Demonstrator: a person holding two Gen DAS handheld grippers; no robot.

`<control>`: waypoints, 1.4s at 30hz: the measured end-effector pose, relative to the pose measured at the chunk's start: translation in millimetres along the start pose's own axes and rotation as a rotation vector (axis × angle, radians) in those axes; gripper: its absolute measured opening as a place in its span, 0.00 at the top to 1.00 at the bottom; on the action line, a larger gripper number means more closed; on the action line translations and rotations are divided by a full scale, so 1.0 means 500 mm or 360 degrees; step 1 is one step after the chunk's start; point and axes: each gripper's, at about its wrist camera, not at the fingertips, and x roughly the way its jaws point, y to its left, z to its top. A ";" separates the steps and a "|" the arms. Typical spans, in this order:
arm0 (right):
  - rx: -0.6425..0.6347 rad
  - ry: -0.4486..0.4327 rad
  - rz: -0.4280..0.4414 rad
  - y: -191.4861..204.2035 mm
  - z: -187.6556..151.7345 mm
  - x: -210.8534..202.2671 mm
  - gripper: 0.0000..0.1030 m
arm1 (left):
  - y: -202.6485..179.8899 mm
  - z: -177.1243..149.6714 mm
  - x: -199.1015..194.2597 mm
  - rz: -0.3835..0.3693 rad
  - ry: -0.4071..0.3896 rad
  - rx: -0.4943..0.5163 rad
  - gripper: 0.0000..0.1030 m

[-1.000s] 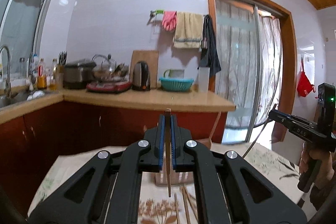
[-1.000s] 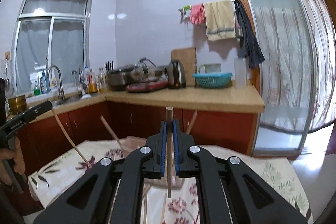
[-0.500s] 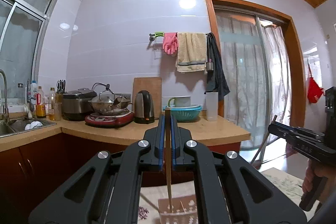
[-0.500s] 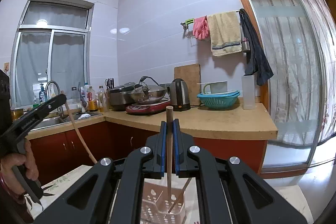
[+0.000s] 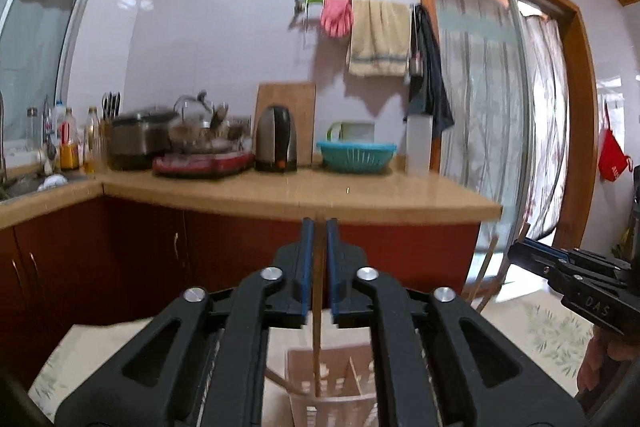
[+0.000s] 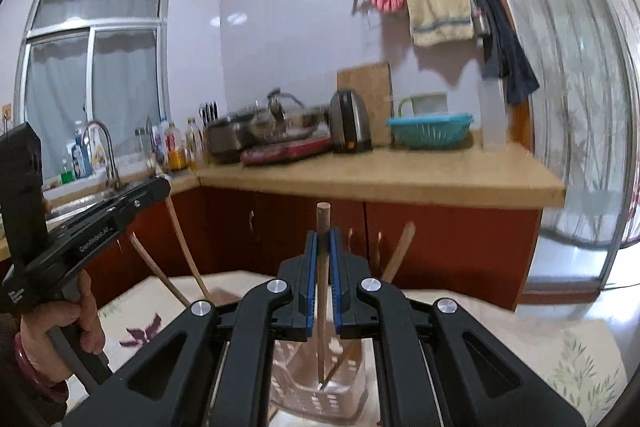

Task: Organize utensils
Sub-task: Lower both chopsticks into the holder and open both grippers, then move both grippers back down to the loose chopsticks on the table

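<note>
Left gripper (image 5: 318, 227): black, blue-padded, jaws just been opening, now slightly parted. Between the pads, not pinched, a slim brown wooden chopstick (image 5: 317, 327), standing almost upright with its lower end down inside a pale pink slotted plastic utensil holder (image 5: 304, 357) directly below. Gripped at the handle by the left hand (image 6: 76, 323), a pink band at the wrist.

Right gripper (image 6: 324, 239): same black-and-blue build, clenched on a round-ended brown wooden chopstick (image 6: 321, 307). Held upright, top poking above the pads, tip reaching into the same holder. Seen from the left wrist at the right edge, with the right hand (image 5: 600, 355) around its handle.

In the holder already, more wooden chopsticks leaning outward, one thick leaning stick (image 6: 398, 251) tilted right, one thin leaning stick (image 6: 156, 269) tilted left.

Under the holder, a cream floral-print tablecloth (image 6: 520, 339). Beyond, red-brown cabinets under a tan kitchen counter (image 5: 280, 195), carrying a dark electric kettle (image 5: 276, 139) and a teal plastic basket (image 5: 356, 155).
</note>
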 end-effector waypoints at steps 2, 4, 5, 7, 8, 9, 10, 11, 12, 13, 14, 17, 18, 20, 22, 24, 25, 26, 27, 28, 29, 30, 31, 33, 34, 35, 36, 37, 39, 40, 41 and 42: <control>0.0002 0.0033 -0.0005 -0.001 -0.012 0.006 0.75 | 0.002 -0.011 0.002 0.0002 0.0026 0.0001 0.66; 0.0003 0.0015 -0.0019 0.001 -0.017 -0.004 0.60 | 0.002 -0.018 -0.005 -0.0002 0.0040 0.0000 0.58; 0.0002 0.0006 -0.0022 0.001 -0.014 -0.009 0.57 | 0.002 -0.018 -0.010 -0.0006 0.0043 0.0002 0.55; -0.0024 -0.0019 -0.0035 0.009 -0.008 -0.028 0.55 | 0.002 -0.016 -0.021 -0.0008 0.0044 0.0006 0.46; -0.0038 -0.0030 -0.0043 0.012 -0.005 -0.033 0.51 | 0.002 -0.015 -0.031 -0.0008 0.0042 0.0006 0.42; -0.0052 -0.0043 -0.0049 0.015 -0.001 -0.041 0.50 | 0.002 -0.013 -0.041 -0.0010 0.0038 0.0006 0.41; -0.0059 -0.0056 -0.0053 0.018 0.003 -0.050 0.47 | 0.001 -0.012 -0.050 -0.0012 0.0037 0.0008 0.37; -0.0067 -0.0078 -0.0058 0.024 0.005 -0.070 0.46 | -0.002 -0.011 -0.053 -0.0007 0.0039 0.0012 0.34; -0.0071 -0.0089 -0.0064 0.026 0.007 -0.080 0.46 | -0.004 -0.010 -0.062 0.0002 0.0042 0.0019 0.33; -0.0074 -0.0097 -0.0070 0.027 0.009 -0.088 0.46 | -0.005 -0.011 -0.074 0.0007 0.0050 0.0029 0.32; -0.0082 -0.0105 -0.0078 0.033 0.005 -0.109 0.46 | -0.007 -0.012 -0.084 0.0010 0.0054 0.0031 0.30; -0.0098 -0.0105 -0.0102 0.043 -0.009 -0.144 0.46 | -0.004 -0.025 -0.125 0.0043 0.0063 0.0030 0.26; -0.0109 -0.0095 -0.0116 0.047 -0.019 -0.158 0.46 | -0.005 -0.028 -0.132 0.0049 0.0070 0.0028 0.25; -0.0128 -0.0082 -0.0148 0.054 -0.038 -0.177 0.46 | -0.004 -0.046 -0.155 0.0074 0.0100 0.0027 0.23; -0.0135 -0.0059 -0.0176 0.059 -0.062 -0.196 0.46 | 0.000 -0.068 -0.178 0.0098 0.0133 0.0028 0.23; -0.0121 -0.0026 -0.0187 0.063 -0.096 -0.216 0.46 | 0.004 -0.088 -0.198 0.0124 0.0167 0.0020 0.23; -0.0117 -0.0002 -0.0200 0.065 -0.119 -0.226 0.46 | 0.007 -0.103 -0.209 0.0142 0.0193 0.0008 0.23; -0.0120 0.0015 -0.0213 0.067 -0.135 -0.231 0.46 | 0.009 -0.114 -0.217 0.0150 0.0213 0.0002 0.23; -0.0123 0.0040 -0.0229 0.069 -0.153 -0.235 0.46 | 0.012 -0.131 -0.230 0.0162 0.0237 -0.0005 0.23; -0.0117 0.0078 -0.0242 0.070 -0.180 -0.241 0.46 | 0.013 -0.143 -0.239 0.0170 0.0253 -0.0008 0.23; -0.0111 0.0104 -0.0243 0.071 -0.198 -0.245 0.46 | 0.014 -0.155 -0.248 0.0178 0.0271 -0.0012 0.23; -0.0104 0.0132 -0.0244 0.071 -0.216 -0.247 0.46 | 0.015 -0.168 -0.256 0.0187 0.0291 -0.0015 0.23; -0.0095 0.0162 -0.0246 0.071 -0.234 -0.250 0.47 | 0.016 -0.184 -0.266 0.0202 0.0317 -0.0013 0.23; -0.0056 0.0233 -0.0241 0.069 -0.278 -0.254 0.47 | 0.015 -0.212 -0.281 0.0234 0.0365 -0.0007 0.22; -0.0036 0.0264 -0.0235 0.066 -0.296 -0.256 0.48 | 0.015 -0.226 -0.288 0.0252 0.0394 -0.0005 0.21; -0.0025 0.0295 -0.0232 0.066 -0.314 -0.258 0.49 | 0.017 -0.240 -0.296 0.0268 0.0413 -0.0007 0.21; -0.0020 0.0332 -0.0232 0.066 -0.335 -0.257 0.50 | 0.017 -0.256 -0.306 0.0294 0.0434 -0.0009 0.20; -0.0021 0.0348 -0.0231 0.067 -0.346 -0.259 0.51 | 0.018 -0.267 -0.313 0.0317 0.0447 -0.0009 0.19; -0.0019 0.0391 -0.0225 0.068 -0.378 -0.260 0.52 | 0.018 -0.288 -0.326 0.0374 0.0474 -0.0001 0.16; -0.0016 0.0407 -0.0220 0.070 -0.388 -0.259 0.54 | 0.018 -0.298 -0.329 0.0388 0.0491 0.0009 0.16; -0.0022 0.0421 -0.0215 0.072 -0.398 -0.259 0.55 | 0.018 -0.306 -0.334 0.0394 0.0501 0.0019 0.16; -0.0031 0.0431 -0.0212 0.075 -0.406 -0.258 0.56 | 0.018 -0.319 -0.339 0.0410 0.0521 0.0035 0.16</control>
